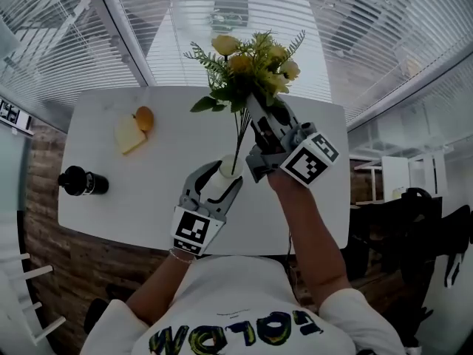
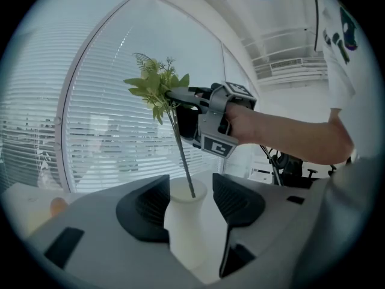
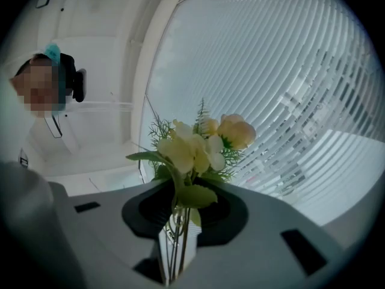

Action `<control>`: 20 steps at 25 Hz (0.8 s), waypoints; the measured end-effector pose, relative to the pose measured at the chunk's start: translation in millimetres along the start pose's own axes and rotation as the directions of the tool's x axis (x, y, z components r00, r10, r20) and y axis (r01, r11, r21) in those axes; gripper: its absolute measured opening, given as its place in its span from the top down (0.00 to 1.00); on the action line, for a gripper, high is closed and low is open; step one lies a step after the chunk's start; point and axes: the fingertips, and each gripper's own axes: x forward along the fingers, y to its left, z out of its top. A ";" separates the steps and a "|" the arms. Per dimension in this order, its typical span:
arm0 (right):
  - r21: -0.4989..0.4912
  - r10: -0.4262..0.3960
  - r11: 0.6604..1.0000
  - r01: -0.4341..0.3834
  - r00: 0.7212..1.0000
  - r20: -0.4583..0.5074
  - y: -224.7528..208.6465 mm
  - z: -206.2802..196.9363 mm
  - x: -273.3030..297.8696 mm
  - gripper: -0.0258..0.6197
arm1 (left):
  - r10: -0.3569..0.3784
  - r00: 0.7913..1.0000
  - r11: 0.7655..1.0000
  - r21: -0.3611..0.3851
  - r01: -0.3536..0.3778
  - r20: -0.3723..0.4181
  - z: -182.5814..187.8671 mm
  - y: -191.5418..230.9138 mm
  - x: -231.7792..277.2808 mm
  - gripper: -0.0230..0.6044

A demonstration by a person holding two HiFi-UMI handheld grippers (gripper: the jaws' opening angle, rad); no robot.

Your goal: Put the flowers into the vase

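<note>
A bunch of yellow flowers (image 1: 251,69) with green leaves is held above the white table (image 1: 96,209). My right gripper (image 1: 260,117) is shut on the flower stems just under the leaves, seen close up as flowers (image 3: 201,146) over stems (image 3: 177,245). The thin stems (image 1: 238,143) run down into the mouth of a white vase (image 1: 222,185). My left gripper (image 1: 216,187) is shut on the vase, its pads against both sides of the vase (image 2: 183,221). In the left gripper view the stems (image 2: 182,161) reach the vase's opening and my right gripper (image 2: 180,95) holds the bunch above.
At the table's left lie a pale yellow slice with an orange fruit (image 1: 135,128) and a black round device (image 1: 81,181). White blinds (image 1: 244,21) run behind the table. A dark chair (image 1: 414,235) stands at the right.
</note>
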 end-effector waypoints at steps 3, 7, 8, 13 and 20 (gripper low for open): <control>0.009 -0.007 1.000 0.007 1.000 -0.010 -3.9 -4.8 -0.7 0.81 | 0.002 1.000 1.000 -0.003 -0.002 -0.005 4.6 3.6 2.2 0.59; 0.032 -0.016 0.999 0.017 0.999 -0.035 -10.3 -14.1 -2.8 0.81 | 0.009 1.000 1.000 -0.004 -0.009 -0.009 9.6 5.7 4.3 0.60; 0.037 -0.018 0.999 0.019 0.999 -0.040 -11.3 -17.1 -4.0 0.81 | 0.010 1.000 1.000 -0.004 -0.010 -0.008 9.3 5.8 4.2 0.60; 0.046 -0.020 0.999 0.023 0.997 -0.069 -12.1 -32.0 -10.0 0.80 | 0.014 1.000 1.000 -0.001 -0.014 -0.006 7.8 5.7 2.7 0.61; 0.070 -0.008 0.997 0.015 0.995 -0.098 -11.3 -48.2 -22.6 0.80 | 0.018 1.000 1.000 0.004 -0.018 -0.005 5.0 3.2 3.8 0.62</control>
